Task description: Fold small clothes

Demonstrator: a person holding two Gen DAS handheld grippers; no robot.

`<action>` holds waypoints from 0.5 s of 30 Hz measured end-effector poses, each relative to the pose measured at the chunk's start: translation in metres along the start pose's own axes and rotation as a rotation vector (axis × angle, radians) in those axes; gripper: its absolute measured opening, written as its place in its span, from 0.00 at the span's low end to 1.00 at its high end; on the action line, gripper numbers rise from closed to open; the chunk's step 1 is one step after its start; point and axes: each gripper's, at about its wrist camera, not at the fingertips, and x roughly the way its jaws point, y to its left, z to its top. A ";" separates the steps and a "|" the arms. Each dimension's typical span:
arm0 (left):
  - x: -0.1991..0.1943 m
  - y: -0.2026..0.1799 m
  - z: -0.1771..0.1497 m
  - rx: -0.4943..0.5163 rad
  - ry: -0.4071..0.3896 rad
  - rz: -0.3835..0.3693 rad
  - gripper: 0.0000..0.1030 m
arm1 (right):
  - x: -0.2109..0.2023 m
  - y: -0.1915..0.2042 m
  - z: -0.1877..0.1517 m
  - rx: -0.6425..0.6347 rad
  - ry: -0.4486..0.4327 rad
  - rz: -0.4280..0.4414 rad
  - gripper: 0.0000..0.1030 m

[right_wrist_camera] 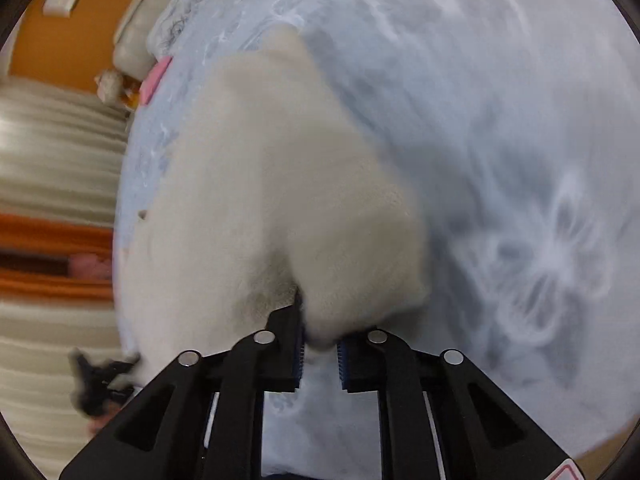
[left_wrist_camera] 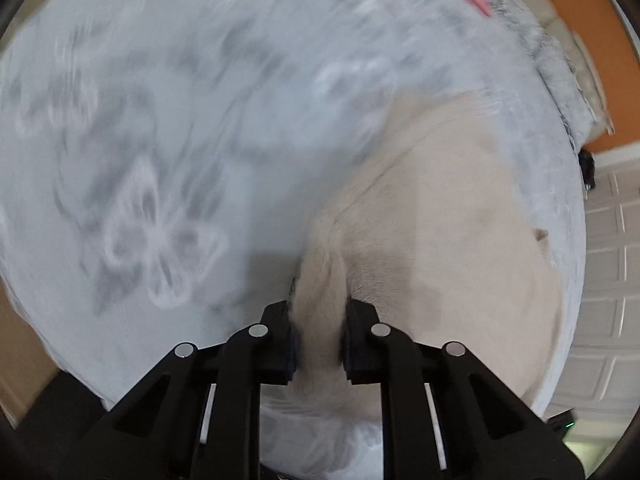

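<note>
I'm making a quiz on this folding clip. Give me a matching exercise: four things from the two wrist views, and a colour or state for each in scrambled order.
Things
1. left gripper
2. soft cream garment
3. flat pink item
4. butterfly-print bed cover

Colour or state
A. lies near the pillows at the bed's far end
B. pale blue-grey, spread under everything
C. shut on a bunched fold of cloth
D. pinched by both grippers

Pairs: 1-C, 2-D, 3-A, 4-B

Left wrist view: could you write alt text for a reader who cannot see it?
The left tongs are shut on a bunched fold of a cream garment, which lies on a pale grey bedspread with a butterfly print. The picture is motion-blurred.
</note>
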 end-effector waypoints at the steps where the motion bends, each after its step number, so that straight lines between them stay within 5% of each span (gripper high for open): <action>1: -0.005 0.001 0.000 -0.009 -0.013 -0.023 0.15 | -0.011 0.000 -0.002 0.005 -0.022 0.034 0.13; 6: -0.043 -0.017 0.002 0.107 -0.116 -0.019 0.26 | -0.039 0.021 0.003 -0.087 -0.073 -0.085 0.29; 8: -0.062 -0.027 0.008 0.149 -0.183 -0.022 0.61 | -0.043 0.032 0.010 -0.136 -0.098 -0.125 0.40; 11: -0.066 -0.048 0.028 0.199 -0.242 -0.046 0.78 | -0.035 0.048 0.033 -0.191 -0.106 -0.185 0.55; 15: -0.040 -0.064 0.047 0.259 -0.185 0.014 0.81 | -0.032 0.054 0.058 -0.245 -0.113 -0.399 0.65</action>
